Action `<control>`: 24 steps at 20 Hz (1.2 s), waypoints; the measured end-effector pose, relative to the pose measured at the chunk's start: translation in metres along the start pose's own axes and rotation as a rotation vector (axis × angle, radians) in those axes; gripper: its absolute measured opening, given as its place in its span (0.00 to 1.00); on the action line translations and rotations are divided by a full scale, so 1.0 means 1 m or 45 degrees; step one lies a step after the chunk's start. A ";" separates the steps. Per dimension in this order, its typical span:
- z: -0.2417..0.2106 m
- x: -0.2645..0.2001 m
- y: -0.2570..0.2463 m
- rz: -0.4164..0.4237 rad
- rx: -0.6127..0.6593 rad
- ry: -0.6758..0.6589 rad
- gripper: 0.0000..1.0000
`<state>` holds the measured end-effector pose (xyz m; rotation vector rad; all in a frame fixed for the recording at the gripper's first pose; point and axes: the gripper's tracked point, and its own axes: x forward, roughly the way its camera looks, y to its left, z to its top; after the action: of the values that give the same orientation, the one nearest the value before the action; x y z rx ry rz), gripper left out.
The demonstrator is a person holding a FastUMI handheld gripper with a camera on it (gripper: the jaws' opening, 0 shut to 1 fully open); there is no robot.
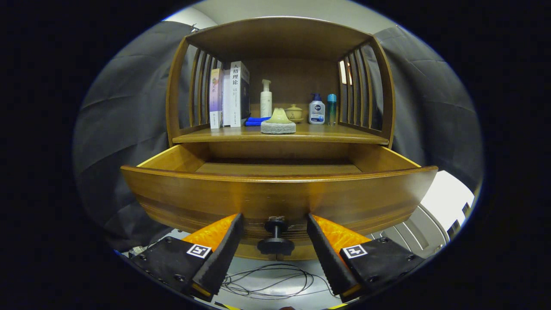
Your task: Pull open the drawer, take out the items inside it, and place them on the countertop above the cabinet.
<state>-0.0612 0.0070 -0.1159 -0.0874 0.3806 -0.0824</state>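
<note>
Drawer (275, 196) is pulled out below the countertop (280, 134). Gripper (274, 241) is spread wide, fingers on either side of the knob (275, 237), not touching it. On the countertop: books (230, 94), blue cloth (257, 121), stone dish (278, 122), some bottles (316, 110). Can't see anything inside the drawer from here.
</note>
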 end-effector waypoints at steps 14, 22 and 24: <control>0.017 0.056 0.000 -0.040 -0.051 -0.094 0.96; 0.029 0.094 0.003 -0.041 -0.018 -0.108 0.97; 0.032 0.103 0.004 -0.040 -0.011 -0.109 0.97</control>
<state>0.0462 0.0029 -0.1246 -0.1047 0.2943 -0.1076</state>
